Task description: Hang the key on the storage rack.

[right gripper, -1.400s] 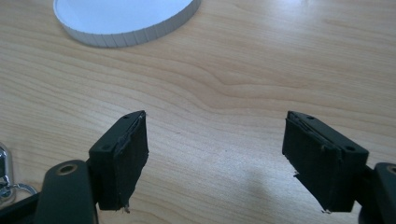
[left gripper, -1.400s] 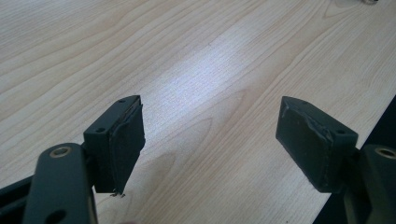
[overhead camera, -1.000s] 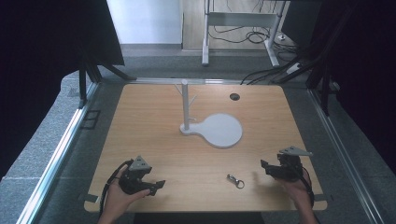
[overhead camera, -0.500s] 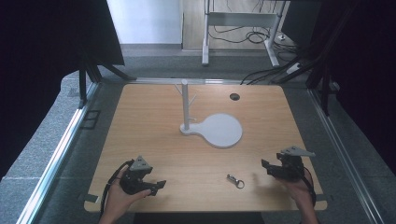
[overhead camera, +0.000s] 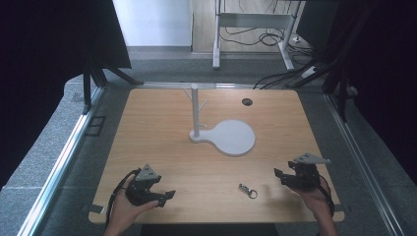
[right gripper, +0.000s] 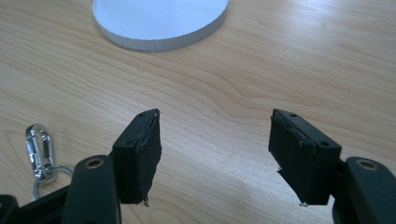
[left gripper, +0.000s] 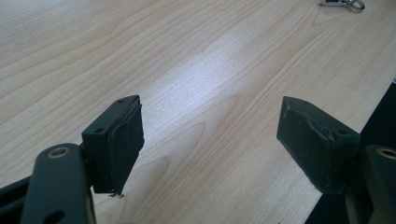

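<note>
A small silver clip with a key ring (overhead camera: 247, 190) lies on the wooden table (overhead camera: 162, 142) near the front edge, between my two grippers. My left gripper (overhead camera: 166, 196) rests at the front left, held by a hand, its jaws wide apart with nothing between them (left gripper: 210, 140). At the front right my right gripper (overhead camera: 279, 176) is also open and empty (right gripper: 215, 149). The clip (right gripper: 39, 151) sits just left of the right gripper's left jaw, apart from it, and appears far off in the left gripper view (left gripper: 341, 3). A white stand (overhead camera: 195, 110) with pegs rises from a round white base (overhead camera: 235, 138) mid-table.
The white base's disc (right gripper: 159, 21) lies ahead of the right gripper. A dark round hole (overhead camera: 247, 102) is in the table at the back right. Metal rails (overhead camera: 64, 157) run along both sides, with grey floor beyond.
</note>
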### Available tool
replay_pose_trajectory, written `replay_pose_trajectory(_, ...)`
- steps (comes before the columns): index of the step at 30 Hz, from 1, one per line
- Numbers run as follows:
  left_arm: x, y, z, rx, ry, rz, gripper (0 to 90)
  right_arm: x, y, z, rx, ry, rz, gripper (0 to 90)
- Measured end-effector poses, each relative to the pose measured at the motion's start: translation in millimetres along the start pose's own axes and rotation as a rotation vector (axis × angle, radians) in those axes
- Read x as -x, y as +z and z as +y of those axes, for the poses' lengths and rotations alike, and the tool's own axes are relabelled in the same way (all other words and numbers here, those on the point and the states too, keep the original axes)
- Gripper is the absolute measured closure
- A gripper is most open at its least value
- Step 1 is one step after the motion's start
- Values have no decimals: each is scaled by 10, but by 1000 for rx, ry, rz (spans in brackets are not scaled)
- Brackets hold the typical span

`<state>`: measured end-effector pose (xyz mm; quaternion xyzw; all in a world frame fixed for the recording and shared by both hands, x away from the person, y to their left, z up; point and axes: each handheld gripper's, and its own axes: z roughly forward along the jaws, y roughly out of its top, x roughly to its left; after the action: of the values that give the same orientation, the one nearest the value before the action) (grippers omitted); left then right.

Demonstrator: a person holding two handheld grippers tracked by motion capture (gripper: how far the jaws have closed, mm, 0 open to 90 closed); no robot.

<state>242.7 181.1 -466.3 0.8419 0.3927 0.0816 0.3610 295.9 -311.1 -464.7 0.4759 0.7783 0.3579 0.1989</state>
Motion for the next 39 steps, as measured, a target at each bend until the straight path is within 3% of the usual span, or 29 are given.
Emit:
replay_pose_trajectory(8,2,-16,-1,16,9,3,254,-25,-15,59,-34,-17,42,372)
replay_pose_trajectory(22,0,-24,2,10,-2,8,247,-187,-34,276,-109,-99,108,405)
replay_pose_trajectory(39,-9,-31,1,4,-9,7,245,-356,-1,391,-171,-172,164,458)
